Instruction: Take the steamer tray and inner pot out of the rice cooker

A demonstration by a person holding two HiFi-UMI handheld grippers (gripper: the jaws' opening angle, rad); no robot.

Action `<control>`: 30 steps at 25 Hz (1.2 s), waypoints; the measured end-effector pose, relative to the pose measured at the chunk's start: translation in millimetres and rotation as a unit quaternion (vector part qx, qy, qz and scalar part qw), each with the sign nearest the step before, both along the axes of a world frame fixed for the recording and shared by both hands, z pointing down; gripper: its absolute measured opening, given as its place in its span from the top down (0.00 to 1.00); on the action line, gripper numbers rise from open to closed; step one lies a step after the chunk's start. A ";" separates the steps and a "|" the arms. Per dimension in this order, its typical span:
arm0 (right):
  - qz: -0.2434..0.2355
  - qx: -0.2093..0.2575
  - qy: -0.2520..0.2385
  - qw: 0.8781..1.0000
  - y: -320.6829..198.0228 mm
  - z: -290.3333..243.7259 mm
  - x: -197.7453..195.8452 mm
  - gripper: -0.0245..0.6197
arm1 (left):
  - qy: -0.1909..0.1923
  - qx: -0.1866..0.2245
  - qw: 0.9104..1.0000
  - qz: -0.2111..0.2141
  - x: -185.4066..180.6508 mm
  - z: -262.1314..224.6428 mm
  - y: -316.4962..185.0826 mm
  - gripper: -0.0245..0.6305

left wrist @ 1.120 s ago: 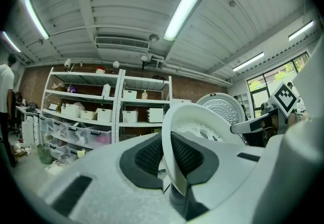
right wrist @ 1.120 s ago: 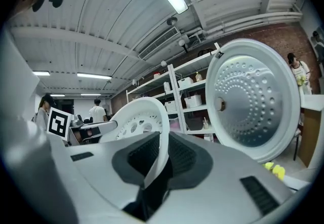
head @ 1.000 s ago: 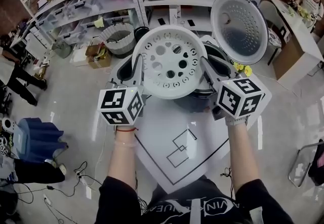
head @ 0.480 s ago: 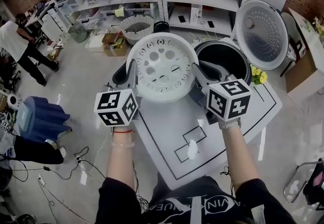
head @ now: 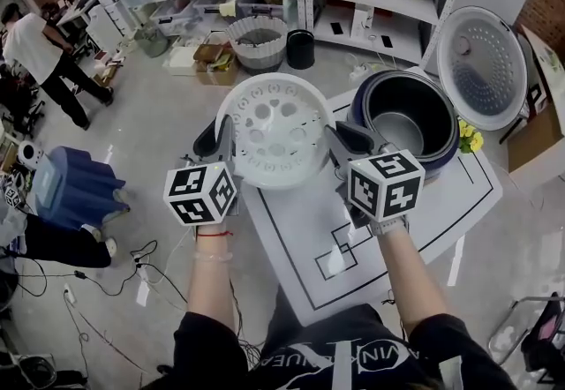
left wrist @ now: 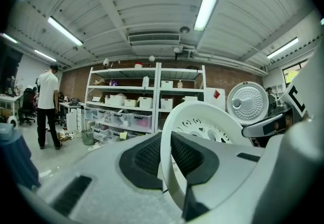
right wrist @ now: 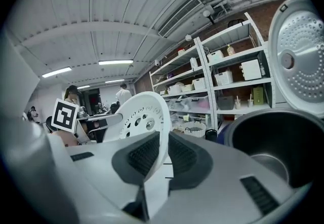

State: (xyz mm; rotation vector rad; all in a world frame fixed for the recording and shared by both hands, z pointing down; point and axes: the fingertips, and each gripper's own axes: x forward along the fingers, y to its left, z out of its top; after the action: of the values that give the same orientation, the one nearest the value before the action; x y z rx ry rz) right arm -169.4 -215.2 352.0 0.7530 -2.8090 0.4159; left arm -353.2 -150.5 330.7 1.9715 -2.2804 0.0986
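Pinching opposite rim sides of the steamer tray in my left gripper and right gripper, I hold it over the bench's left edge, beside the rice cooker, so next comes setting it down, then lifting the inner pot, seemingly inside the cooker.

Quick count from my end: one steamer tray, one rice cooker, one inner pot, one lid, one bunch of yellow flowers and one tabletop. That's plus my two grippers, the left gripper and the right gripper. Out on the floor I count one blue bin, one white basket, one black bin and one person.
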 end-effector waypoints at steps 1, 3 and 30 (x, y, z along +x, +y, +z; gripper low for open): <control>-0.001 -0.003 0.001 1.000 1.9 3.3 -3.2 0.89 | 0.002 -0.005 1.000 -0.002 -3.5 4.1 1.6 0.90; -0.001 -0.009 0.005 1.000 4.8 11.7 -9.0 0.89 | 0.008 -0.016 1.000 -0.005 -9.8 14.7 3.8 0.90; 0.068 -0.184 0.092 0.976 2.5 194.7 -12.5 0.89 | 0.086 -0.220 0.971 0.048 -22.8 213.6 -29.5 0.90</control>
State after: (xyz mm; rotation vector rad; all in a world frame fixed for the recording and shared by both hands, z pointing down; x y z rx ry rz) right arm -181.9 -212.7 546.7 0.8488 -2.4170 0.8157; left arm -376.0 -180.0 544.3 1.7755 -1.8577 0.3895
